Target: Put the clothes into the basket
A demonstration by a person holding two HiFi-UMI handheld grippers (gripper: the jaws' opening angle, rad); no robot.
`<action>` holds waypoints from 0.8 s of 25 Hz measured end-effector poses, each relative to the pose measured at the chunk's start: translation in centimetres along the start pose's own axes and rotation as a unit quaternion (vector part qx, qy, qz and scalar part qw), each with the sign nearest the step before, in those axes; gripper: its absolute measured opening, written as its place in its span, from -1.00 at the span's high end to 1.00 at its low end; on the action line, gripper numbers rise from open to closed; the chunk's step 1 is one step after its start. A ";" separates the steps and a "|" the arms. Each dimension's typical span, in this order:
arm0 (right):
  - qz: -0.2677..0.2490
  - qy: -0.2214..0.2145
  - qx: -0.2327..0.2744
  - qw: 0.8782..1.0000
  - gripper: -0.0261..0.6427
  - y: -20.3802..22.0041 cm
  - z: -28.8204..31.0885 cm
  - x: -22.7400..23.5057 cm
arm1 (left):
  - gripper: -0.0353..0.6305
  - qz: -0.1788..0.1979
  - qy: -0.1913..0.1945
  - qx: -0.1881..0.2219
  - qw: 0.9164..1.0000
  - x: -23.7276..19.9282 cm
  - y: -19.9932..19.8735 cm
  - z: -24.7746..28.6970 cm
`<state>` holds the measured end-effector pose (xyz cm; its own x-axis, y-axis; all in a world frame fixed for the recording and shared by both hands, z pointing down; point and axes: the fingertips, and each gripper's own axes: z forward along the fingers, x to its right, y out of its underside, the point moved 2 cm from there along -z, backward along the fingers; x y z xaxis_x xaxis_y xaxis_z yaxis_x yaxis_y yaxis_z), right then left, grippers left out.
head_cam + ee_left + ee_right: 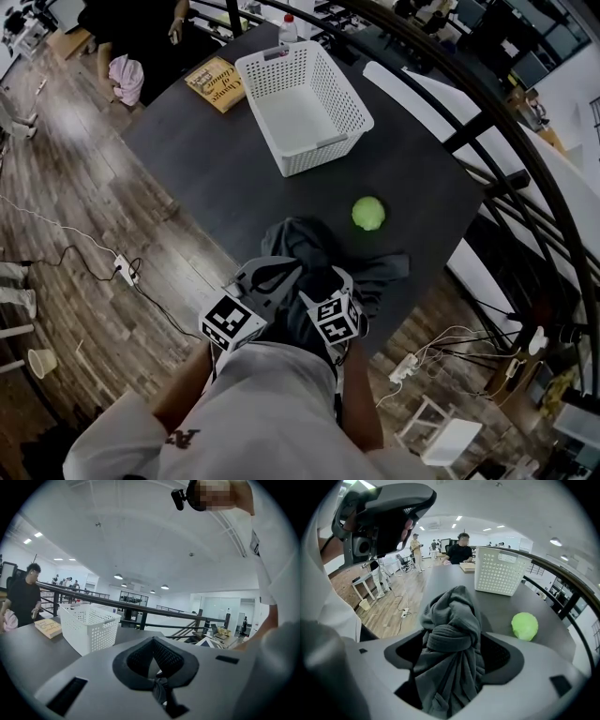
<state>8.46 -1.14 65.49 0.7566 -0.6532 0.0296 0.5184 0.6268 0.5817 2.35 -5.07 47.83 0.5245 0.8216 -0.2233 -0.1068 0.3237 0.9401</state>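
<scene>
Basically it comes down to which way the basket lies from the cloth. The dark grey garment [309,242] is heaped at the near edge of the table [187,159], right in front of the person, with both grippers on it. The white basket [323,155] stands well apart from it, further across the table and a bit left in the head view. It is open side up and looks empty, its long side running away from the person on a slant. So the cloth has to go up and forward, away from the body, over the near short wall

The right gripper [452,656] has its jaws wide apart, with the garment bunched between them as a knotted roll lying along the jaw line. A dark gap shows between cloth and one pad, so it is straddling, not pinching

The left gripper [154,660] has its jaws nearly together, with what looks like a thin twist of the grey cloth nipped low between the pads. It looks out almost level toward the basket

The right one is over the bulk and the left has only a strand. My guess is the right must close on the roll before any lift, else most of the cloth drags

The green ball [368,213] lies near the garment on the right side, and a trailing fold could sweep it
</scene>
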 end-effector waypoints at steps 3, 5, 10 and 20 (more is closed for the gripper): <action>0.010 -0.006 -0.006 1.000 -0.27 0.5 1.0 0.0 | 0.88 -0.002 0.000 -0.004 1.000 -0.1 0.3 0.0; 0.019 -0.011 -0.008 1.000 -0.32 0.7 1.6 0.0 | 0.88 -0.004 0.001 -0.004 1.000 0.0 0.4 0.1; 0.038 -0.025 -0.013 0.999 -0.43 1.3 3.0 -0.2 | 0.88 -0.006 -0.006 -0.020 1.000 -0.3 1.2 0.0; 0.034 -0.018 -0.017 0.999 -0.46 1.5 5.5 0.4 | 0.88 -0.006 -0.012 -0.022 1.000 -0.4 1.3 0.1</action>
<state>7.38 -2.74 70.83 0.7759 -0.6234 0.0964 0.4807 0.6833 0.5495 2.09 -4.97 49.15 0.5465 0.8059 -0.2276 -0.1375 0.3545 0.9249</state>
